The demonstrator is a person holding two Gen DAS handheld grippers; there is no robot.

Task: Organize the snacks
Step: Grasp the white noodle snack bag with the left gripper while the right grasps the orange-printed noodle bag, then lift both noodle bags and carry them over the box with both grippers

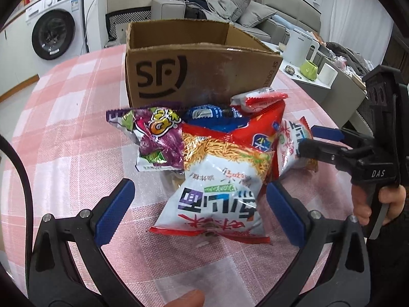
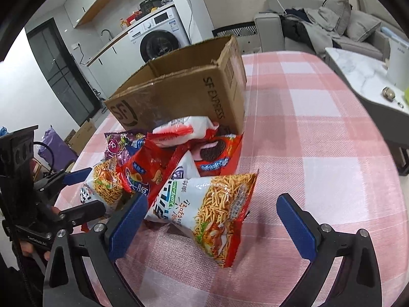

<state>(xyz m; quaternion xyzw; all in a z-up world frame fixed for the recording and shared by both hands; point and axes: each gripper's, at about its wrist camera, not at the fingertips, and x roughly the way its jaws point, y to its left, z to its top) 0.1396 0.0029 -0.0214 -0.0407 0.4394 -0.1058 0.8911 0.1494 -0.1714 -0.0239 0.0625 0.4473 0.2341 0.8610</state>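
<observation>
A pile of snack bags lies on the pink checked tablecloth [image 1: 71,133] in front of an open SF cardboard box [image 1: 199,71], which also shows in the right wrist view [image 2: 179,99]. My left gripper [image 1: 199,204] is open, its jaws on either side of a white and red noodle snack bag [image 1: 217,189]. A purple bag [image 1: 156,138], a blue cookie pack [image 1: 212,113] and a red chip bag [image 1: 258,133] lie behind it. My right gripper [image 2: 212,220] is open around another noodle snack bag [image 2: 217,209]; it also shows in the left wrist view [image 1: 317,140].
A side table [image 2: 358,76] with a white appliance and small items stands to the right of the table. A grey sofa [image 1: 230,2] with clothes and a washing machine [image 1: 53,33] lie beyond the table's far edge.
</observation>
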